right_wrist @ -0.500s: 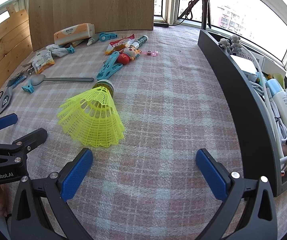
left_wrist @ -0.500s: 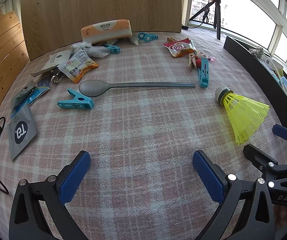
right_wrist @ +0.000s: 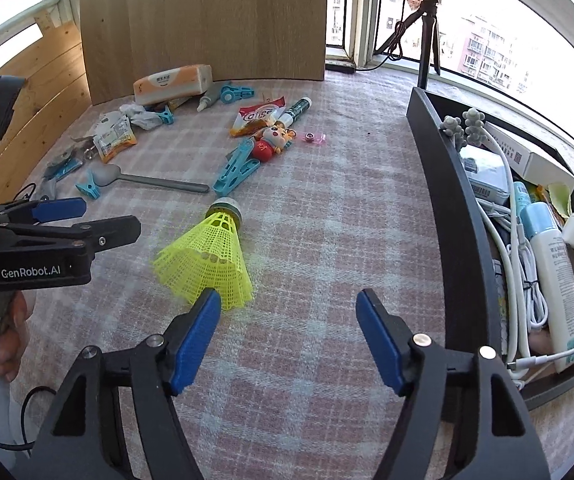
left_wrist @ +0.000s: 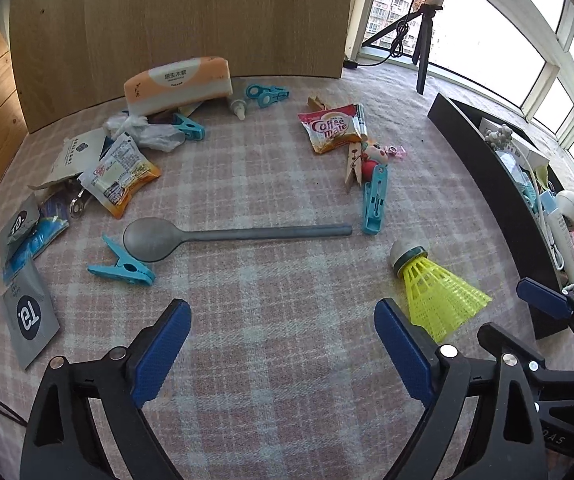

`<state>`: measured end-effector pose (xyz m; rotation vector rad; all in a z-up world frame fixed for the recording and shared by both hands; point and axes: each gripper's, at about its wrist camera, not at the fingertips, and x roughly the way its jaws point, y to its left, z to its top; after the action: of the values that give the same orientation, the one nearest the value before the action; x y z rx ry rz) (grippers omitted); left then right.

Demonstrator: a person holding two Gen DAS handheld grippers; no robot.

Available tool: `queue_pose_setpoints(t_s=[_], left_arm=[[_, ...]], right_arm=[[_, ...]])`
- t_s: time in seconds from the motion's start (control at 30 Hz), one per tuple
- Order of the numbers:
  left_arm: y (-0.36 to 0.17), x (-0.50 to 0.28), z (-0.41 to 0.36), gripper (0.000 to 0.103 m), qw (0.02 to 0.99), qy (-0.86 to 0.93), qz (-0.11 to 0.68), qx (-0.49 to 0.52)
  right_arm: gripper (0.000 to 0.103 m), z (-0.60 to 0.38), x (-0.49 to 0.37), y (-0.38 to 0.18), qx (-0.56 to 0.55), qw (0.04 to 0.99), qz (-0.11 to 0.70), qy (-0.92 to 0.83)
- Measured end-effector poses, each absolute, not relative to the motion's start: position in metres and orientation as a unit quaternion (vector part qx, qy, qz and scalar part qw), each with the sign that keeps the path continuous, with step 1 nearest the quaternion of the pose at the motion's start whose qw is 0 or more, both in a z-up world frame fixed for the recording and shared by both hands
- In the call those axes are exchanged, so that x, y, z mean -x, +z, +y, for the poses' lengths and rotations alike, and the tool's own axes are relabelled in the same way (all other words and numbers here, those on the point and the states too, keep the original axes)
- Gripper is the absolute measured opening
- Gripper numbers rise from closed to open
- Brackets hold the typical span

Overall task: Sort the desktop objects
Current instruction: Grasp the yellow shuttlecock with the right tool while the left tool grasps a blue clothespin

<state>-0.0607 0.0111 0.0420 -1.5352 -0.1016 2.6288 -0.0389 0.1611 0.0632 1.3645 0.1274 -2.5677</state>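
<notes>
Left hand-held gripper (left_wrist: pixel 281 344) agape, grey spoon (left_wrist: pixel 223 236), yellow shuttlecock (left_wrist: pixel 435 292) alongside

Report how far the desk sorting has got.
Done: the black bin already holds a lotion bottle, white cables and boxes. In hand: nothing; the left gripper and right gripper are both open, the right one close to the yellow shuttlecock. Left: the shuttlecock, grey spoon, blue clips, Coffee-mate sachet, tissue pack and doll lie on the cloth.

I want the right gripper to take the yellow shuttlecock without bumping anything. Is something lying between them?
Nothing visible. The right gripper is open, and the shuttlecock lies just ahead, toward its left finger, on bare checked cloth. The spoon and clips lie beyond it.
</notes>
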Motion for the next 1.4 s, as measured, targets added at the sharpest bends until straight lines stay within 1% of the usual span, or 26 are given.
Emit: queue_pose_setpoints(t_s=[0.03,0.1,0.2,0.3,0.4,0.47,0.5,0.67,0.77,0.87,0.93,0.97,1.0,1.03,1.07,1.13,1.23,1.4], left_arm=[[0.045,0.066,0.014,0.090,0.052,0.861,-0.033,0.504],[0.051,0.076,0.021,0.089,0.058,0.862,-0.032,0.503],[0.053,0.090,0.029,0.088,0.066,0.860,-0.031,0.505],[0.050,0.102,0.035,0.082,0.066,0.855,-0.029,0.514],[0.044,0.113,0.038,0.080,0.070,0.848,-0.034,0.524],[0.041,0.118,0.041,0.078,0.070,0.845,-0.032,0.529],[0.040,0.120,0.042,0.078,0.072,0.843,-0.033,0.532],[0.037,0.128,0.053,0.076,0.079,0.840,-0.025,0.537],[0.032,0.132,0.062,0.073,0.080,0.837,-0.016,0.540],[0.024,0.140,0.068,0.063,0.080,0.831,-0.013,0.550],[0.017,0.144,0.069,0.046,0.075,0.825,-0.016,0.560],[0.014,0.145,0.069,0.044,0.072,0.823,-0.021,0.564],[0.014,0.145,0.069,0.043,0.070,0.827,-0.022,0.558],[0.014,0.146,0.069,0.038,0.070,0.826,-0.024,0.559],[0.014,0.146,0.068,0.036,0.070,0.827,-0.023,0.558],[0.014,0.145,0.067,0.012,0.074,0.823,-0.027,0.562],[0.015,0.143,0.062,0.011,0.073,0.819,-0.049,0.567],[0.023,0.132,0.056,0.011,0.072,0.821,-0.068,0.563]], right_arm=[[0.059,0.160,0.043,0.064,-0.469,0.120,0.042,-0.874],[0.051,0.156,0.050,0.065,-0.475,0.129,0.042,-0.870],[0.050,0.147,0.057,0.064,-0.476,0.140,0.053,-0.867],[0.050,0.140,0.064,0.060,-0.481,0.148,0.061,-0.862],[0.050,0.136,0.072,0.057,-0.485,0.148,0.059,-0.860],[0.047,0.134,0.076,0.055,-0.487,0.146,0.059,-0.859],[0.043,0.135,0.078,0.054,-0.489,0.147,0.053,-0.858],[0.041,0.141,0.083,0.054,-0.492,0.146,0.033,-0.858],[0.038,0.142,0.086,0.054,-0.492,0.148,0.029,-0.858],[0.032,0.141,0.087,0.054,-0.490,0.149,0.029,-0.858],[0.025,0.141,0.089,0.052,-0.492,0.150,0.025,-0.857],[0.023,0.141,0.090,0.051,-0.494,0.149,0.022,-0.857],[0.018,0.141,0.090,0.050,-0.496,0.149,0.019,-0.855],[0.014,0.142,0.091,0.049,-0.498,0.149,0.015,-0.854],[0.012,0.143,0.091,0.048,-0.500,0.150,0.009,-0.853],[0.006,0.147,0.089,0.050,-0.500,0.153,-0.005,-0.853],[0.003,0.150,0.086,0.056,-0.492,0.151,-0.007,-0.858],[0.003,0.160,0.080,0.068,-0.478,0.151,-0.020,-0.865]])
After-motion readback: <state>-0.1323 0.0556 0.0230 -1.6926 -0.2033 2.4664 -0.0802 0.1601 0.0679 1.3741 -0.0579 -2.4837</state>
